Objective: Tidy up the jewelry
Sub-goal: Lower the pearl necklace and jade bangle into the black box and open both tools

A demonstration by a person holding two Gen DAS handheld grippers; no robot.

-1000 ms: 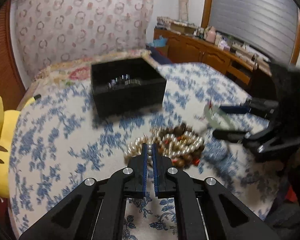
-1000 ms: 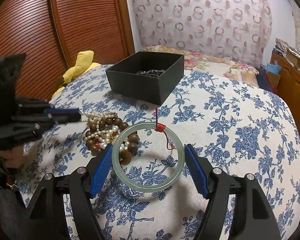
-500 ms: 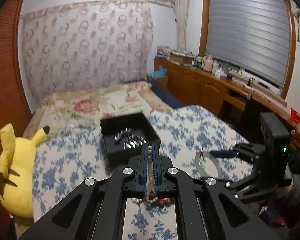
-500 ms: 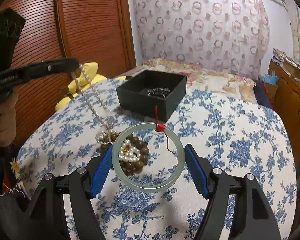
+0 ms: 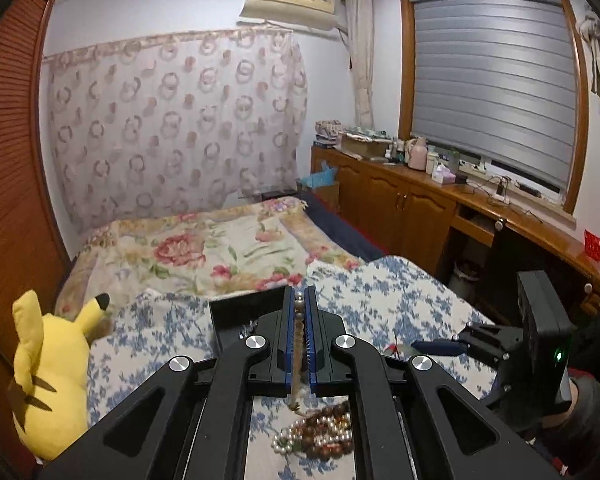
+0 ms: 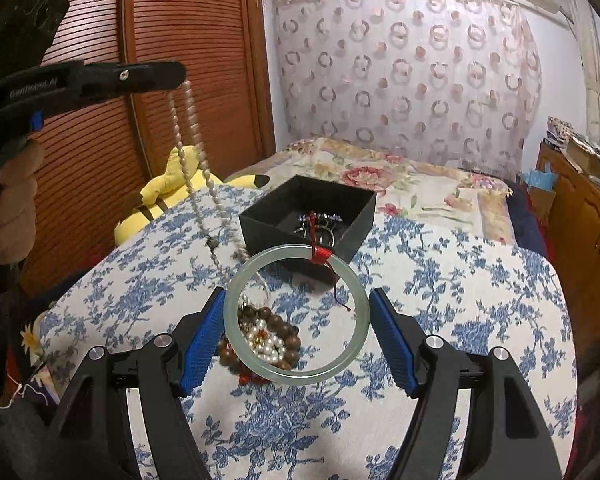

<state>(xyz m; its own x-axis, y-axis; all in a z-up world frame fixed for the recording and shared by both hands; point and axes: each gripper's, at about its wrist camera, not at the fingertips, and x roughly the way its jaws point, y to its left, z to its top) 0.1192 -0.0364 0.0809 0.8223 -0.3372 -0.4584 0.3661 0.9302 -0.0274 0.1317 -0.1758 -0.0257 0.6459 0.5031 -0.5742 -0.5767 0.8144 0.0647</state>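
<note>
My left gripper [image 5: 299, 308] is shut on a pearl necklace [image 5: 298, 344] and holds it high; in the right wrist view the strand [image 6: 192, 160] hangs from the left gripper [image 6: 176, 76] down to the jewelry pile [image 6: 260, 336]. My right gripper [image 6: 296, 332] holds a pale green jade bangle [image 6: 300, 376] with a red thread above the table, its pads against the ring's sides. A black box [image 6: 308, 216] with some jewelry inside stands behind the pile. The pile of pearls and brown beads also shows in the left wrist view [image 5: 320, 432].
The round table has a blue floral cloth [image 6: 460, 300]. A yellow plush toy [image 5: 48, 368] lies at the table's left. A bed [image 5: 220, 248] lies behind, wooden cabinets [image 5: 420, 208] at right, a slatted wardrobe [image 6: 180, 40] at left.
My left gripper has risen steeply from the pile with the pearl necklace, drawing the strand up. The right gripper has lifted slightly with the bangle.
</note>
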